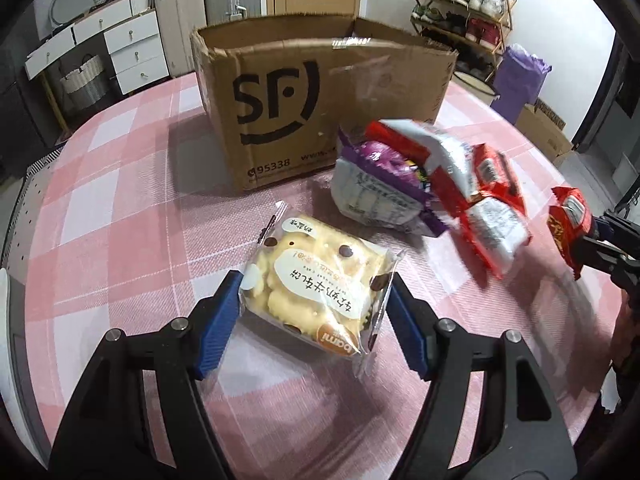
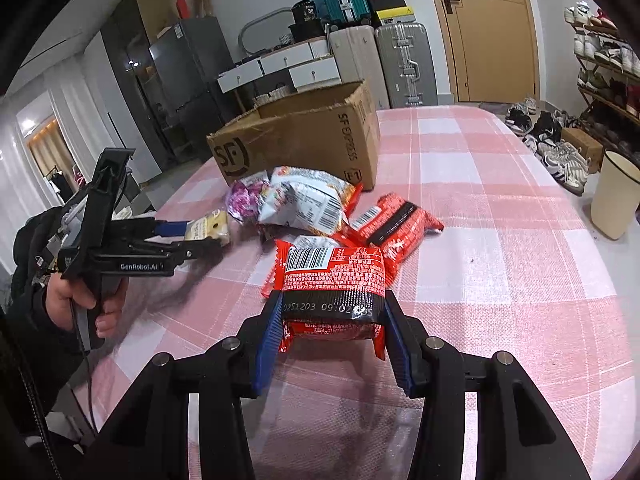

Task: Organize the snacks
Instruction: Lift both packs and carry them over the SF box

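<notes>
My left gripper [image 1: 314, 286] is shut on a clear pack of yellow biscuits [image 1: 316, 280], held just above the pink checked table [image 1: 120, 208]; the same pack [image 2: 210, 228] shows between its fingers in the right wrist view. My right gripper [image 2: 332, 312] is shut on a red and black snack pack [image 2: 332, 280], also seen at the right edge of the left wrist view as the red pack [image 1: 568, 224]. An open cardboard box [image 1: 320, 100] marked SF stands at the back. A pile of snack bags [image 1: 432, 184] lies in front of it.
A red and black pack [image 2: 396, 220] and white bags [image 2: 304, 200] lie between the box [image 2: 304, 136] and my right gripper. A person's hand [image 2: 80, 300] holds the left tool. A cream bin [image 2: 614, 196] stands off the table's right side. Shoe racks and suitcases line the walls.
</notes>
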Motion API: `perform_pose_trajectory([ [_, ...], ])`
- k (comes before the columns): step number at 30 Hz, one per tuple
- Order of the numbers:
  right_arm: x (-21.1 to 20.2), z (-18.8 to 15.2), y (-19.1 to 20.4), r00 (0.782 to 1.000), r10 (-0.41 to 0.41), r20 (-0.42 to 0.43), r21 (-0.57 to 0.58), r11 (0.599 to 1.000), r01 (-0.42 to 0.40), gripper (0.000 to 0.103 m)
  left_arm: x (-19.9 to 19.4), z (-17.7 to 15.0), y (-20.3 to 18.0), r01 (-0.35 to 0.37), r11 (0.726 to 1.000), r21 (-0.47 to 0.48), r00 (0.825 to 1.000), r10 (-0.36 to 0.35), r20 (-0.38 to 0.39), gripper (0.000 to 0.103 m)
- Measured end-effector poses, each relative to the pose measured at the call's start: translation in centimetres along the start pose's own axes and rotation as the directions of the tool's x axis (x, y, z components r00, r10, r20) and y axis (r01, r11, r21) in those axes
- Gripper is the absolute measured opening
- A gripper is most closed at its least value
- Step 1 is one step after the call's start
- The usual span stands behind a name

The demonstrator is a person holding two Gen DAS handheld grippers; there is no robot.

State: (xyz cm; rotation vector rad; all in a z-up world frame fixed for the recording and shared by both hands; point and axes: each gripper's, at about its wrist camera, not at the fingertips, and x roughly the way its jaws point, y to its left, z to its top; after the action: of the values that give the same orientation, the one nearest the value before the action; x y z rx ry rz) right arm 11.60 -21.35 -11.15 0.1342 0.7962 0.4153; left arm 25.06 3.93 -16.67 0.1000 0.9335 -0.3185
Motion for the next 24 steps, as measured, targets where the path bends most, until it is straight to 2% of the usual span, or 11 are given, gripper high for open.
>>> perform_pose_trajectory([
  [11, -2.7, 3.0, 2.3, 0.995, 0.064, 0.072, -0.017, 0.998, -0.063, 0.048, -8.4, -0.6, -3.2, 0.039, 0.999, -0.013, 0.991, -0.037, 0.128, 0.069],
  [24, -7.2, 8.2, 5.7, 0.973, 0.116, 0.198, -0.094, 0.991, -0.099, 0.048, -18.1, 2.4, -7.6, 0.045, 0.998, 0.039, 0.958, -0.054, 0.28, 0.069],
])
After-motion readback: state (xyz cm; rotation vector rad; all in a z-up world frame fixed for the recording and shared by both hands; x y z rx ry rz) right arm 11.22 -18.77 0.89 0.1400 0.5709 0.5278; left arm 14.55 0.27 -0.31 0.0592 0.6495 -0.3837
